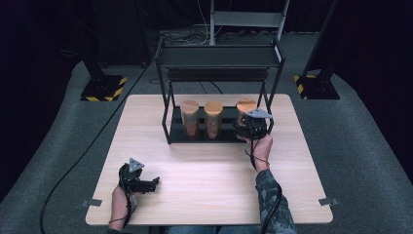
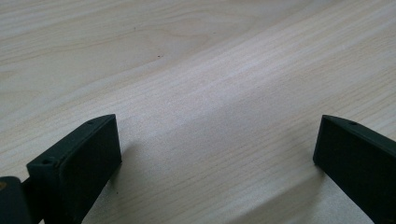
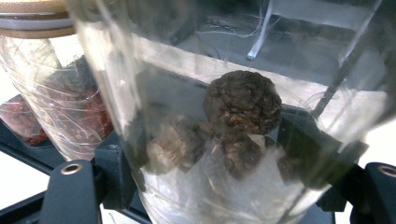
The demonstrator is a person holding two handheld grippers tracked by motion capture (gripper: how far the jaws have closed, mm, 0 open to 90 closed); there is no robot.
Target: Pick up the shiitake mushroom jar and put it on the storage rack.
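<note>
The right gripper point(image 1: 249, 126) reaches forward to the black rack point(image 1: 171, 122), clamped around the rightmost of 3 jars point(image 3: 224, 140) on its lower shelf. The left gripper point(image 1: 155, 182) rests low near the table's point(image 1: 204, 170) front edge, its jaws spread wide and empty.

Open worktop point(image 1: 209, 170) from 3 through 6 to 9 o'clock, free for passing. At 12 o'clock, blocked by black rack point(image 1: 219, 56): posts, top shelf overhead, three jars point(image 1: 213, 119) close together on bottom shelf, narrow gaps between. Right tongs point(image 1: 249, 127) clamped on right jar point(image 3: 224, 140).
</note>
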